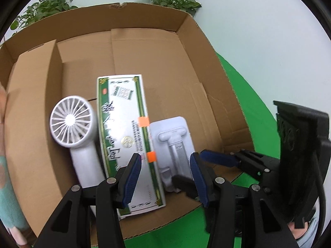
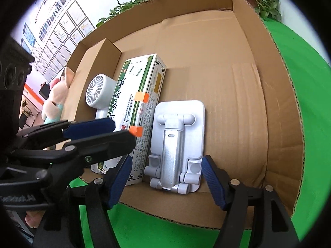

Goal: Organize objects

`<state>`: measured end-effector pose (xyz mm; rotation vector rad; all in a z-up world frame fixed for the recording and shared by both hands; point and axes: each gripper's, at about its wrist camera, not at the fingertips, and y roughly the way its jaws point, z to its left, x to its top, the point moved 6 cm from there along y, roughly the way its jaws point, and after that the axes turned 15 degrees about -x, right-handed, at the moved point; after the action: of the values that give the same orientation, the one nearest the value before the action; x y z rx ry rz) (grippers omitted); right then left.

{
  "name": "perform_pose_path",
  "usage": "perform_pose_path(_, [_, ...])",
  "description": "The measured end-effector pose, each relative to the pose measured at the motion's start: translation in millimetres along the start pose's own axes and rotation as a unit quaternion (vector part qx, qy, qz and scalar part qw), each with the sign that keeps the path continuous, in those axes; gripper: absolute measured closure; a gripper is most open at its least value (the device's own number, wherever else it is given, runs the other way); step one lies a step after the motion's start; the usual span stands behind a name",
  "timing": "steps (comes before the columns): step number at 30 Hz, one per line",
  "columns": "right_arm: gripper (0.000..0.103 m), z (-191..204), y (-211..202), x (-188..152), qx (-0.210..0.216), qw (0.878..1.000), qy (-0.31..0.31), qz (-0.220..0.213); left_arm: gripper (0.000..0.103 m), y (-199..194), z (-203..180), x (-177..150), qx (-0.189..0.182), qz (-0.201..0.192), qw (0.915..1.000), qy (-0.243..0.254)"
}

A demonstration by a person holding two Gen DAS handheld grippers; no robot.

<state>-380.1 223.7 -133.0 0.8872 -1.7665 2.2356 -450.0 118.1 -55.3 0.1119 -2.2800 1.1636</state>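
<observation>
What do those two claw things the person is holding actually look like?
Both the left gripper and the right gripper are matte black plastic frames with silver round bolts at the joints. Each has two fingers lined with ribbed dark blue pads. The left gripper's body carries faint white lettering, too blurred to read.

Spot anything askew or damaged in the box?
Nothing stands out. The white handheld fan, green-and-white medicine carton and white folding phone stand lie side by side in the brown cardboard box. Only its back rim looks slightly torn.
</observation>
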Motion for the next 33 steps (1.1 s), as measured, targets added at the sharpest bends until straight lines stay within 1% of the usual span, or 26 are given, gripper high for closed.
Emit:
perform_pose_path(1, [0.033,0,-2,0,0.002,1.0,-0.001,-0.005,0.056,-2,-2,-1,0.002,-0.004,1.0,0.0])
perform_pose_path(2, [0.029,-1,-4,-1,-0.001,1.0,-0.004,-0.009,0.056,-5,-7,-4,0.006,-0.011,0.9999,0.002])
perform_pose_path(3, [0.02,1,-7,0,-0.007,1.0,-0.009,-0.019,0.056,-6,-10,-4,0.009,-0.019,0.9998,0.006])
perform_pose_path(4, [0.017,1,-16,0,-0.017,0.999,-0.018,-0.04,0.056,-11,-7,-5,0.014,-0.028,0.9994,0.013])
perform_pose_path(5, [0.013,1,-26,-1,-0.029,0.997,-0.028,-0.062,0.056,-26,-2,-11,0.022,-0.041,0.9987,0.021])
perform_pose_path(6, [0.0,0,-35,-3,-0.044,0.995,-0.039,-0.08,0.055,-34,-2,-14,0.032,-0.053,0.9977,0.027])
perform_pose_path(7, [0.0,1,-43,-5,-0.061,0.992,-0.05,-0.099,0.051,-45,-4,-19,0.043,-0.068,0.9961,0.036])
perform_pose_path(8, [0.0,1,-55,-7,-0.08,0.988,-0.061,-0.12,0.048,-59,-6,-25,0.058,-0.092,0.9929,0.048])
perform_pose_path(9, [0.0,1,-65,-11,-0.1,0.983,-0.067,-0.138,0.039,-70,-6,-30,0.073,-0.113,0.9893,0.056])
perform_pose_path(10, [0.001,0,-73,-15,-0.113,0.981,-0.062,-0.148,0.024,-84,-6,-37,0.092,-0.139,0.9839,0.065])
perform_pose_path(11, [0.0,3,-75,-13,-0.116,0.98,-0.051,-0.155,0.016,-100,-5,-45,0.121,-0.177,0.9739,0.074])
perform_pose_path(12, [0.0,5,-77,-14,-0.115,0.98,-0.043,-0.159,0.0,-115,-3,-55,0.145,-0.206,0.9647,0.076])
perform_pose_path(13, [0.0,11,-76,-13,-0.119,0.978,-0.033,-0.166,0.0,-131,0,-66,0.178,-0.248,0.9493,0.075])
perform_pose_path(14, [0.0,14,-76,-16,-0.134,0.975,-0.026,-0.177,0.0,-141,2,-74,0.198,-0.268,0.9399,0.074])
perform_pose_path(15, [0.0,18,-73,-16,-0.144,0.972,-0.023,-0.185,0.0,-146,7,-77,0.214,-0.278,0.934,0.069])
perform_pose_path(16, [0.0,23,-69,-16,-0.153,0.969,-0.022,-0.191,0.0,-148,15,-83,0.227,-0.28,0.931,0.06])
perform_pose_path(18, [0.0,27,-61,-24,-0.159,0.968,-0.02,-0.194,0.0,-148,34,-97,0.248,-0.275,0.9283,0.037])
perform_pose_path(19, [0.0,29,-57,-27,-0.161,0.968,-0.02,-0.194,0.0,-145,41,-100,0.253,-0.276,0.9266,0.036])
perform_pose_path(20, [0.0,32,-49,-28,-0.164,0.968,-0.018,-0.192,0.0,-141,51,-105,0.267,-0.273,0.9235,0.035])
perform_pose_path(21, [0.0,35,-42,-28,-0.169,0.967,-0.015,-0.19,0.0,-137,58,-108,0.276,-0.268,0.9224,0.032])
perform_pose_path(22, [0.0,37,-41,-28,-0.183,0.963,-0.017,-0.198,0.0,-146,63,-117,0.278,-0.265,0.9231,0.029])
perform_pose_path(23, [0.0,36,-42,-30,-0.191,0.96,-0.018,-0.203,0.0,-133,71,-113,0.278,-0.262,0.9239,0.026])
perform_pose_path(27, [0.0,41,-38,-26,-0.191,0.96,-0.008,-0.206,0.0,-117,80,-107,0.307,-0.26,0.9151,0.033])
perform_pose_path(31, [0.0,41,-36,-25,-0.201,0.955,-0.003,-0.219,0.0,-107,85,-107,0.311,-0.254,0.9152,0.028])
perform_pose_path(33, [0.0,41,-35,-25,-0.201,0.955,-0.003,-0.219,0.0,-106,87,-106,0.308,-0.254,0.9165,0.026])
